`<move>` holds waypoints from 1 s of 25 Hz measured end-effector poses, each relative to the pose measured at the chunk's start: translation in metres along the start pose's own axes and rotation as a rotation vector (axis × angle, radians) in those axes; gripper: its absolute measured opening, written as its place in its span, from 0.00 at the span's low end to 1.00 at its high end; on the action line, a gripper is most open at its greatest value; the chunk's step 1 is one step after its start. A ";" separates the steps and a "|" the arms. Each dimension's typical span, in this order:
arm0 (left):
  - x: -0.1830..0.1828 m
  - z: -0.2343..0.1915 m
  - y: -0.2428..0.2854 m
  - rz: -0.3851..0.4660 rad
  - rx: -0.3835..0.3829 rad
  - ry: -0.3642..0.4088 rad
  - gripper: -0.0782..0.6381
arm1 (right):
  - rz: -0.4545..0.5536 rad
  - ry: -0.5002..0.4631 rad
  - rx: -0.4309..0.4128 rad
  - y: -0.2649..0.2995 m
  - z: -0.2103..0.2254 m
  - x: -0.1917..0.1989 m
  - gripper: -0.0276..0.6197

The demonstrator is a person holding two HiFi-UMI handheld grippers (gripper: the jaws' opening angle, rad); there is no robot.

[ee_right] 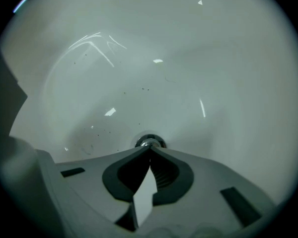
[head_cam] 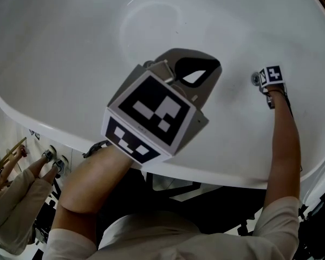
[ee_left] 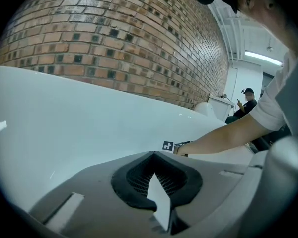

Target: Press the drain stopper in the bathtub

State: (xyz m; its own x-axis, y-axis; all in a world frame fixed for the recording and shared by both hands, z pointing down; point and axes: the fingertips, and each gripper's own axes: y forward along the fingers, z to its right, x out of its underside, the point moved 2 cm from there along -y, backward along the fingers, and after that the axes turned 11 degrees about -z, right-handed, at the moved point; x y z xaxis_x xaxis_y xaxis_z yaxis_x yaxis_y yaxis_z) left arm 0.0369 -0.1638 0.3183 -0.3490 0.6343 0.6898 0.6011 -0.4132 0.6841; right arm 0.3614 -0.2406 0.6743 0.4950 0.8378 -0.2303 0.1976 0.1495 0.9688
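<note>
- The right hand-held gripper (ee_right: 150, 150) has its jaws shut tip to tip with nothing between them. The tips sit at the near edge of the round chrome drain stopper (ee_right: 149, 143); contact cannot be confirmed.
- The head view shows the same right hand-held gripper (head_cam: 265, 84) at arm's length, low in the tub. The drain stopper (head_cam: 254, 79) is just left of its black-and-white marker cube (head_cam: 273, 75).
- The left hand-held gripper (ee_left: 154, 153) is also closed and empty. It is held well left of the stopper, nearer the tub's near rim.
- In the head view the left hand-held gripper (head_cam: 214, 66) looms large and points to the far right.
- Only the right gripper view shows the small dark specks (ee_right: 139, 89) on the tub floor.
- Only the left gripper view shows the red-brown brick wall (ee_left: 114, 33) beyond the tub, a seated person (ee_left: 246, 103) far off, and the bare right forearm (ee_left: 223, 135) reaching in.
- The glossy white oval bathtub (head_cam: 227, 175) holds the stopper on its right side.
- Another person's sleeve (head_cam: 11, 199) shows outside the tub at the near left.
</note>
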 end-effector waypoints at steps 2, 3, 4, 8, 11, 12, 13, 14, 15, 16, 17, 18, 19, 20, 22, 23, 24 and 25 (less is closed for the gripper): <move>0.000 0.000 -0.001 0.003 -0.006 0.011 0.12 | 0.016 0.002 0.007 -0.018 0.003 0.000 0.07; -0.001 0.001 -0.001 0.003 -0.009 0.018 0.12 | 0.027 0.003 0.008 -0.027 0.003 0.000 0.07; -0.001 0.001 -0.002 0.003 -0.013 0.025 0.12 | 0.042 0.004 0.008 -0.038 0.002 0.001 0.07; -0.007 0.002 -0.005 0.021 -0.035 0.054 0.12 | 0.129 0.010 -0.002 -0.088 -0.001 0.000 0.07; -0.012 0.001 -0.007 0.057 -0.051 0.060 0.12 | 0.210 0.013 -0.006 -0.128 -0.004 0.002 0.07; -0.014 0.001 -0.008 0.070 -0.055 0.059 0.12 | 0.236 0.018 -0.008 -0.141 -0.005 0.006 0.07; -0.015 0.002 -0.010 0.084 -0.060 0.056 0.12 | 0.260 0.023 -0.011 -0.153 -0.007 0.011 0.07; -0.016 0.002 -0.012 0.097 -0.069 0.053 0.12 | 0.284 0.025 -0.014 -0.166 -0.010 0.016 0.07; -0.017 0.002 -0.016 0.111 -0.083 0.051 0.12 | 0.308 0.023 -0.015 -0.178 -0.012 0.019 0.07; -0.020 0.002 -0.021 0.127 -0.099 0.051 0.12 | 0.333 0.020 -0.014 -0.192 -0.014 0.022 0.07; -0.024 0.002 -0.026 0.148 -0.114 0.054 0.12 | 0.356 0.018 -0.011 -0.205 -0.014 0.025 0.07; -0.029 0.003 -0.032 0.172 -0.123 0.058 0.12 | 0.378 0.020 -0.008 -0.218 -0.015 0.030 0.07; -0.035 0.006 -0.039 0.198 -0.125 0.060 0.12 | 0.398 0.025 -0.006 -0.230 -0.015 0.037 0.07; -0.040 0.010 -0.046 0.224 -0.123 0.057 0.12 | 0.414 0.032 -0.002 -0.240 -0.016 0.044 0.07; -0.047 0.017 -0.057 0.258 -0.114 0.048 0.12 | 0.443 0.040 0.008 -0.259 -0.017 0.056 0.07; -0.048 0.020 -0.062 0.265 -0.111 0.046 0.12 | 0.461 0.044 0.014 -0.269 -0.017 0.060 0.07; -0.048 0.024 -0.066 0.270 -0.108 0.047 0.12 | 0.481 0.050 0.019 -0.280 -0.018 0.064 0.07; -0.049 0.028 -0.071 0.277 -0.105 0.050 0.12 | 0.505 0.057 0.021 -0.291 -0.019 0.068 0.07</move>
State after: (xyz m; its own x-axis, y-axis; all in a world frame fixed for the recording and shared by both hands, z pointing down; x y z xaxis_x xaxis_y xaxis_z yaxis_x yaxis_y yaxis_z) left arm 0.0316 -0.1472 0.2290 -0.2183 0.4560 0.8628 0.6017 -0.6332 0.4869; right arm 0.3214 -0.2174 0.3783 0.4861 0.8304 0.2722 -0.0374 -0.2914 0.9559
